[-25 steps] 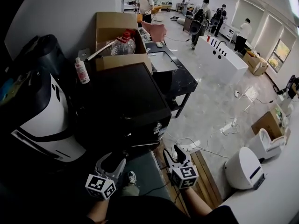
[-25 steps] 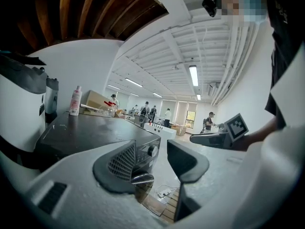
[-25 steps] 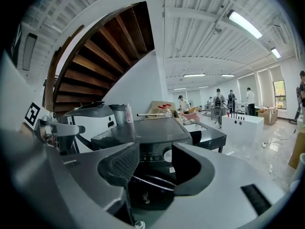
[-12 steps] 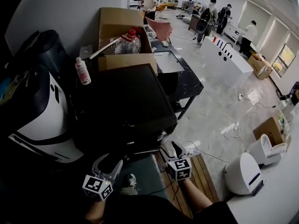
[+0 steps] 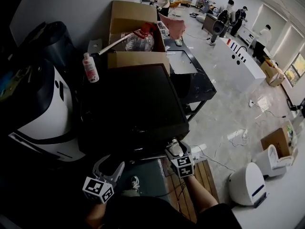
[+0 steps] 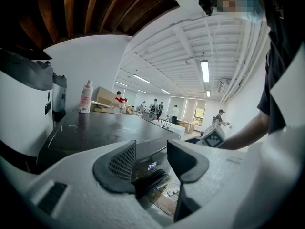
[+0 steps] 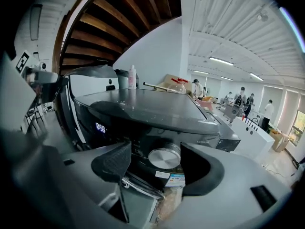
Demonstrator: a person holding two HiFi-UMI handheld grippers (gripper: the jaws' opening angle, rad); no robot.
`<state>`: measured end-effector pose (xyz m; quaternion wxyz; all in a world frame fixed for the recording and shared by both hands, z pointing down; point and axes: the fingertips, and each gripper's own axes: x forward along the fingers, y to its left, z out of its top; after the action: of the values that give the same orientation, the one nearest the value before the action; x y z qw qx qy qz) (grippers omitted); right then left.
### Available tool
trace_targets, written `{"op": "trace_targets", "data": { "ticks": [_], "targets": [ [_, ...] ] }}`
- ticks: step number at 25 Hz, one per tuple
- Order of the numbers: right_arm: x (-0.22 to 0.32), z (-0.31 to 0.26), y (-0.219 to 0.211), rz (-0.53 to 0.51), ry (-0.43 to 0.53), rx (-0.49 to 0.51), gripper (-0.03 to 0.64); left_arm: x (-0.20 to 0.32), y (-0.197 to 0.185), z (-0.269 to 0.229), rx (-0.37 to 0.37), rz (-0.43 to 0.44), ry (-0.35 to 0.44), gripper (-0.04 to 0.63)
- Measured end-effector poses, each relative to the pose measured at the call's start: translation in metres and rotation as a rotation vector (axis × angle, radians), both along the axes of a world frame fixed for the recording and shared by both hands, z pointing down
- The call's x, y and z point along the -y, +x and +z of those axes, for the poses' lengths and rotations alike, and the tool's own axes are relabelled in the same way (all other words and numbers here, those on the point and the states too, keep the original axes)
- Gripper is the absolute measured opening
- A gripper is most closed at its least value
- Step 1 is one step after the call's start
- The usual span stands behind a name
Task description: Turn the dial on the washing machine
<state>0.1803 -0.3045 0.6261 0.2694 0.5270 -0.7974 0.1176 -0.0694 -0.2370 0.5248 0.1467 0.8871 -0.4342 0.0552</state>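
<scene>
- The left tool [image 5: 110, 162] hung low at the left front of the washing machine [image 5: 133, 104], its jaws spread apart with nothing held between them.
- The left gripper view showed what the head view did not: between the left tool's [image 6: 155, 157] open jaws lay only the machine's dark front edge and a small blue lit display [image 6: 152, 166], both beyond the jaws and untouched.
- A white spray bottle [image 5: 90, 68] stood at the far left corner of the machine's flat black lid, with an open cardboard box [image 5: 136, 18] just behind it.
- The dial [image 7: 163, 158], a round silver knob on the machine's front panel, appeared only in the right gripper view; in the head view the lid's overhang and the right tool [image 5: 174, 147] hid it.
- The right tool [image 7: 155, 152] was wide open, one jaw on either side of the dial and a gap on each side, so it gripped nothing.
- In the head view the right tool sat up against the machine's front right corner.
</scene>
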Motion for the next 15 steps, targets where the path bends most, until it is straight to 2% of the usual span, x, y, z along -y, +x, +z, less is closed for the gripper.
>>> {"op": "trace_targets", "data": {
  "ticks": [9,15],
  "targets": [
    [0.009,0.022,-0.002,-0.026,-0.038,-0.044,0.319,0.009,-0.009,0.0,0.005,-0.017,-0.005,0.199],
    [0.012,0.036,0.002,-0.014,-0.079,-0.014,0.348,0.005,-0.009,0.008,0.004,-0.027,-0.02,0.199]
  ]
}}
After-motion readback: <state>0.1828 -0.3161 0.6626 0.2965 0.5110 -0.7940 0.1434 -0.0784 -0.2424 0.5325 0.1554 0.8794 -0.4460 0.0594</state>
